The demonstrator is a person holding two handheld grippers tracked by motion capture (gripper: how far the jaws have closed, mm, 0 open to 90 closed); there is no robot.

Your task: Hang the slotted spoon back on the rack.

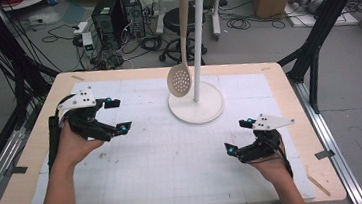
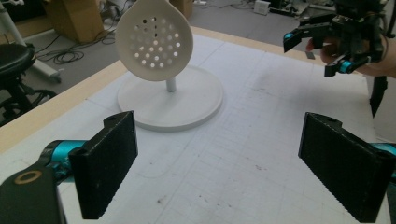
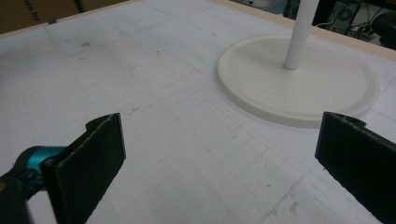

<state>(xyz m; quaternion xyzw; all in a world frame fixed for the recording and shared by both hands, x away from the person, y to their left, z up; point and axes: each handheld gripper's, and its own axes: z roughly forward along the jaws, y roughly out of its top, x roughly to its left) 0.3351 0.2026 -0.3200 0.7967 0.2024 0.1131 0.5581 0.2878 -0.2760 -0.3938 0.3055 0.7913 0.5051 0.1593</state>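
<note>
forearms enter from near edge of table (image 1: 277, 80), one toward each side. left gripper (image 1: 116, 116) held near left edge, jaws spread wide, gripping nothing, aimed across white mat (image 1: 174, 158). right gripper (image 1: 237, 136) near right edge toward near corner, jaws likewise wide apart and empty, above mat. white stand (image 1: 197, 105) sits toward far edge at centre, round base on mat; slotted spoon (image 1: 181, 79) hangs from its top hooks, perforated bowl low beside pole, above base.
</note>
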